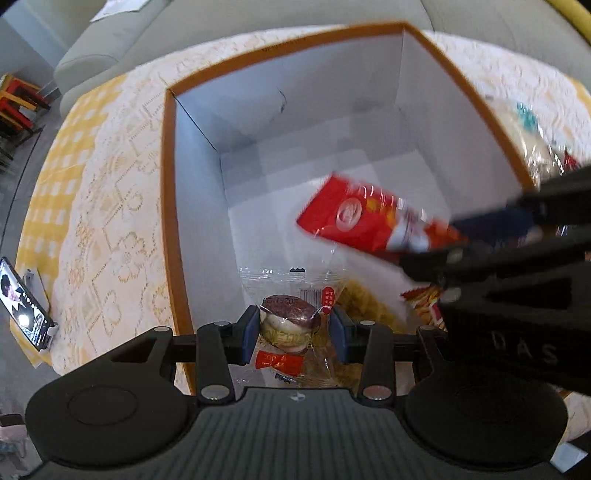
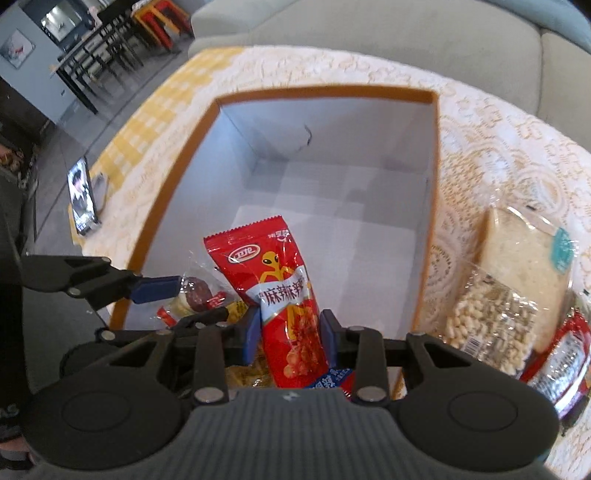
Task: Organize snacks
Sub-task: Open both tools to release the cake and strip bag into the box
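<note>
A large open box [image 1: 168,192] [image 2: 435,221] with an orange rim and white inside stands on the lace-covered table. My left gripper [image 1: 293,326] is shut on a clear-wrapped round cake [image 1: 290,319] and holds it over the box's near end. My right gripper [image 2: 290,334] is shut on a red peanut packet [image 2: 284,295], also above the box. The left wrist view shows that packet [image 1: 354,216] blurred, reaching in from the right. The left gripper and its cake [image 2: 194,293] appear at the left of the right wrist view. Yellow-wrapped snacks [image 1: 364,302] lie in the box beneath both.
Right of the box lie a wrapped bread slice [image 2: 524,254], a clear pack of puffed grain [image 2: 491,321] and a red-and-white packet [image 2: 561,362]. A lit phone [image 1: 24,302] [image 2: 82,195] stands at the table's left edge. A grey sofa [image 2: 369,33] sits behind the table.
</note>
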Available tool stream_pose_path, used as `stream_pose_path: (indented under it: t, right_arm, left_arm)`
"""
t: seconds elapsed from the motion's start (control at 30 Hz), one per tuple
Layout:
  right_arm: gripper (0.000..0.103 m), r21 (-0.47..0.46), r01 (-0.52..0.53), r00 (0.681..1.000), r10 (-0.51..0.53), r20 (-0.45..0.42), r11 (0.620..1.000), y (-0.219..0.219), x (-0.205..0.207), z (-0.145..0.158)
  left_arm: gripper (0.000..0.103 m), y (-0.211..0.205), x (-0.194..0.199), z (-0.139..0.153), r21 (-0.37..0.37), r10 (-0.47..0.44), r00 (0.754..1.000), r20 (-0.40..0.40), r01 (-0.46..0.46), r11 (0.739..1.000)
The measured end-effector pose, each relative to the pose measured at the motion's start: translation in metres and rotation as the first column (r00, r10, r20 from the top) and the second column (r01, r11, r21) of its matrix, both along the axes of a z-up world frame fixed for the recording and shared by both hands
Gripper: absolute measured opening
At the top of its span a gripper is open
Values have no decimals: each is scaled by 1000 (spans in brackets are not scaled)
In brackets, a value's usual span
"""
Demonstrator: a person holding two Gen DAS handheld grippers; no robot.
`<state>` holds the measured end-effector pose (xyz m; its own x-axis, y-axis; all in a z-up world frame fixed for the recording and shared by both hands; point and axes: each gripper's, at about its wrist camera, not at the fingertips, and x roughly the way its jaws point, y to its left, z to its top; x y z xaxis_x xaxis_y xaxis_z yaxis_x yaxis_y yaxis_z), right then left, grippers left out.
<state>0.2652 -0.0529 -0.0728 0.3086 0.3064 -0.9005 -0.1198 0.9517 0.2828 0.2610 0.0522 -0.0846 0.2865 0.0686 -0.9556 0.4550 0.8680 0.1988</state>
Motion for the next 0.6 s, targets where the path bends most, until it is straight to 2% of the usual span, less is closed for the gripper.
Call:
stream_pose_path:
  t: [0.07,0.37,0.6]
  right_arm:
    - [34,-39,-25,999,26,21,999,5,2,-1]
    - [36,-134,-114,993,115,-1,984,17,-1,-4]
    - [39,-166,-140,990,140,-10,976,23,-3,-6]
  left_arm:
    - [46,0,2,-4,15,-13,1000,-21,14,1000]
    - [48,-4,-4,-16,83,-69,995,-76,75,994]
    - [52,-5,-8,-12,71,-58,996,-71,63,995]
